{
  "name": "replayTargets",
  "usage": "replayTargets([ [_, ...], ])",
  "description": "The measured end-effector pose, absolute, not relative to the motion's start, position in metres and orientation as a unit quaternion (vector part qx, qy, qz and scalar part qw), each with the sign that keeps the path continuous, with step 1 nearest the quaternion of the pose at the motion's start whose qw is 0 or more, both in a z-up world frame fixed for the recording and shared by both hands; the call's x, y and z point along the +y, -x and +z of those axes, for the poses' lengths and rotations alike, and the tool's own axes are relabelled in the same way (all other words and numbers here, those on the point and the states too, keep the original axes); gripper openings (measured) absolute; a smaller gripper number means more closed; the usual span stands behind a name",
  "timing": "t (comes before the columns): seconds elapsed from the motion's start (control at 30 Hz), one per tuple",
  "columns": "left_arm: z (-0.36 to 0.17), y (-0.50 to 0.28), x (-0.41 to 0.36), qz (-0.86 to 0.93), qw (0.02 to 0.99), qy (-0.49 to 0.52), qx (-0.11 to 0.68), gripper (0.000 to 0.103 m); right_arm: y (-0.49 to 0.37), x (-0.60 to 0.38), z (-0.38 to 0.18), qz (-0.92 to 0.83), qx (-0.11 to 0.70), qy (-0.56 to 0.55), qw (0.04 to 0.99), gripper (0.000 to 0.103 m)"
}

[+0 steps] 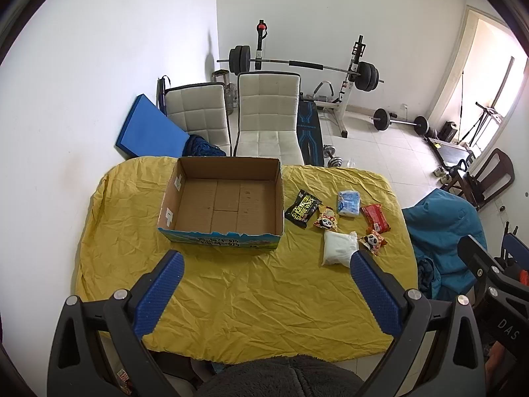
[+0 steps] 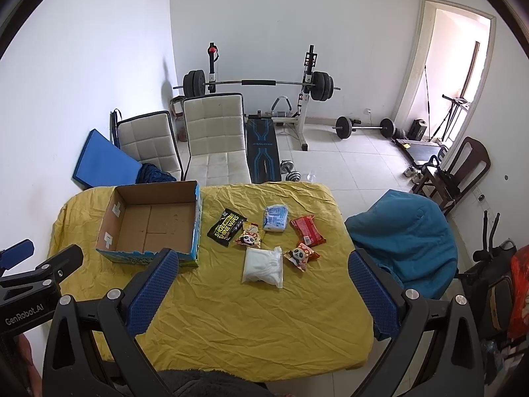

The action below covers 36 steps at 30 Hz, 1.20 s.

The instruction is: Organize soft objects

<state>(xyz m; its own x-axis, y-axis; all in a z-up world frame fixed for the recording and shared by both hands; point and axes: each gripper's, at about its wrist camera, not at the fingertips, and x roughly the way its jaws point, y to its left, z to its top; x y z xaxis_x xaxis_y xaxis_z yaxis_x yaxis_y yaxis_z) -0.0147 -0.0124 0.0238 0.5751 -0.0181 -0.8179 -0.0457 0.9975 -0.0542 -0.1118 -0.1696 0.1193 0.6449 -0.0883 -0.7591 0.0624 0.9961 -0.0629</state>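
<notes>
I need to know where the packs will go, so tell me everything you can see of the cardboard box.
The cardboard box is a shallow open-topped tray of plain brown corrugated board, with blue printed outer walls and a ragged, torn front rim. White tape patches mark its left inner wall. It is empty, sits upright on the yellow cloth at the table's far left, and touches nothing else; the black wipes pack lies apart to its right.

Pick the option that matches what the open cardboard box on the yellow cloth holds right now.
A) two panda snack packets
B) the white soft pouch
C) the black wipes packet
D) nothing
D: the open cardboard box shows only its bare brown floor, while the white soft pouch, both panda snack packets and the black wipes packet all lie on the yellow cloth to its right.
</notes>
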Motion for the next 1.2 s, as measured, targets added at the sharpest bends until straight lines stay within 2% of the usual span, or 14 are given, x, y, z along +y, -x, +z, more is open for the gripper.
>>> replayTargets([
  [1.2,0.028,0.009,0.007,0.013,0.888,0.032,0.458,0.103,0.108,-0.165,0.126,-0.04,0.413,0.013,0.91,0.103],
])
